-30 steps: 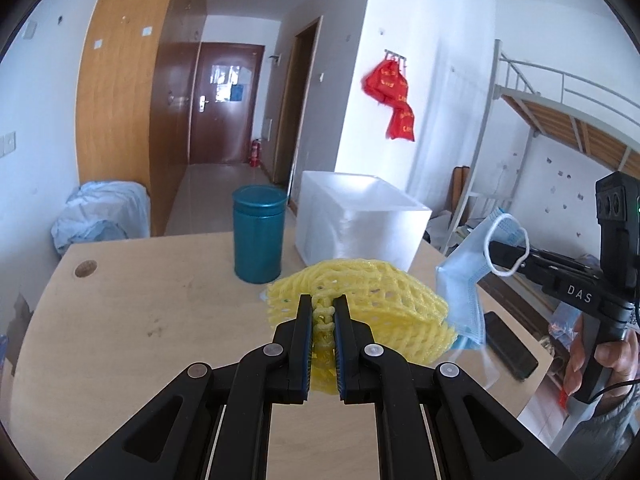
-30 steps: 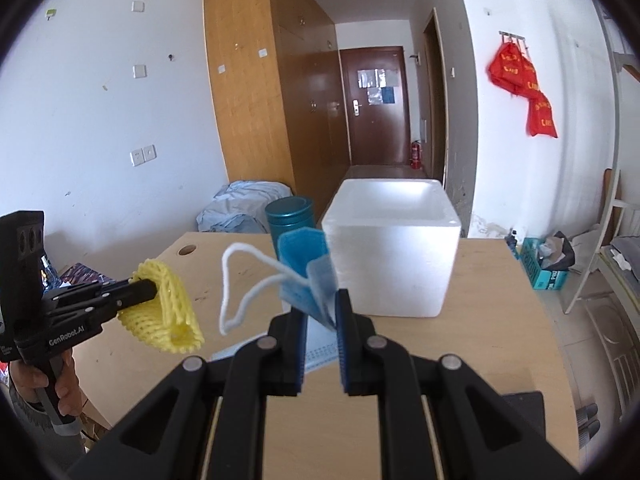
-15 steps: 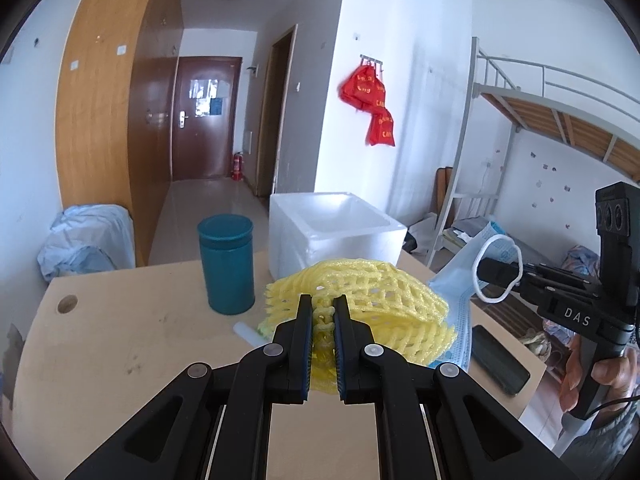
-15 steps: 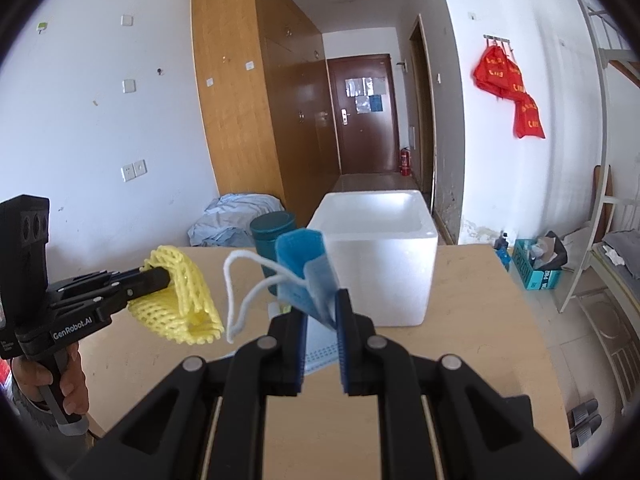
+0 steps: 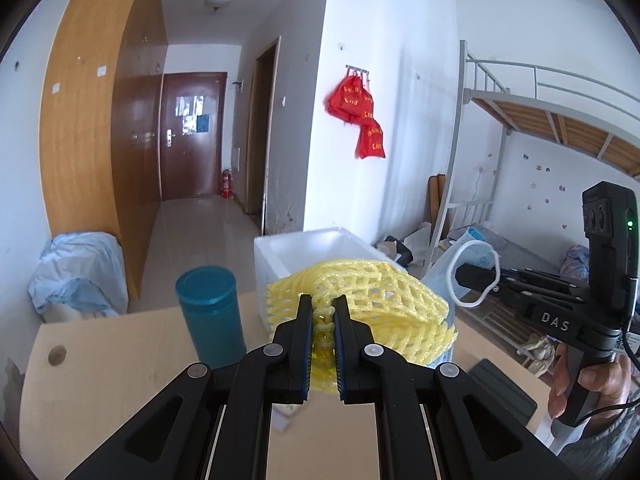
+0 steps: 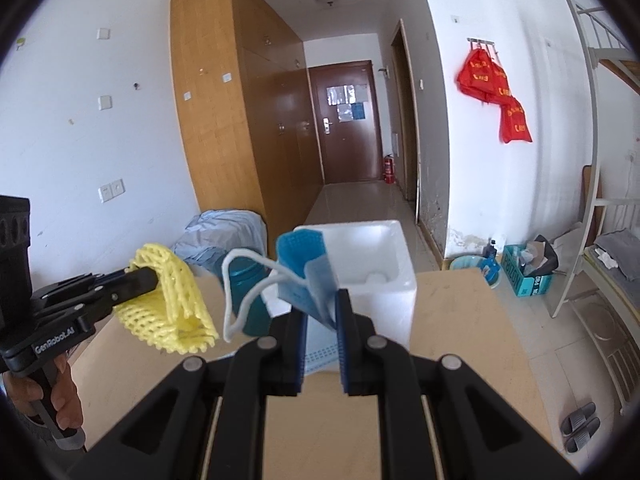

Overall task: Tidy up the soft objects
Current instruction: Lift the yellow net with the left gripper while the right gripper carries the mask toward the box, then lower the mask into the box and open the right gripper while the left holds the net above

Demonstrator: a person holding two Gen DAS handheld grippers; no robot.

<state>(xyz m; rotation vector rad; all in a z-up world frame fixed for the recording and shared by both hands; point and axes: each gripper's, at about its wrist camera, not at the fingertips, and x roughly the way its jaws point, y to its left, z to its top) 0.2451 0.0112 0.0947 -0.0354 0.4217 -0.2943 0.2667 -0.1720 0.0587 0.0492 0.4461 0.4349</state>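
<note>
White foam box (image 6: pixel 372 264): open-topped, standing on the tabletop (image 6: pixel 452 320); its visible interior holds nothing that can be made out. Teal lidded canister (image 5: pixel 212 312): upright, closed, just beside the box; contents hidden.

Yellow foam fruit net (image 5: pixel 372 300): clear of the tabletop, clamped at its edge between the jaws of the left gripper (image 5: pixel 323 318), in front of the box in the left wrist view.

Blue face mask (image 6: pixel 306 276): folded, pinched between the jaws of the right gripper (image 6: pixel 323 316), white ear loop (image 6: pixel 240 292) hanging free to one side; it hangs in front of the box and canister.

Left gripper: held by a hand (image 6: pixel 60 396) at its grip, pointing slightly downward toward the box. Right gripper: held by a hand (image 5: pixel 580 384), also tilted slightly down. The two grippers stand side by side, apart, both aimed toward the box.
</note>
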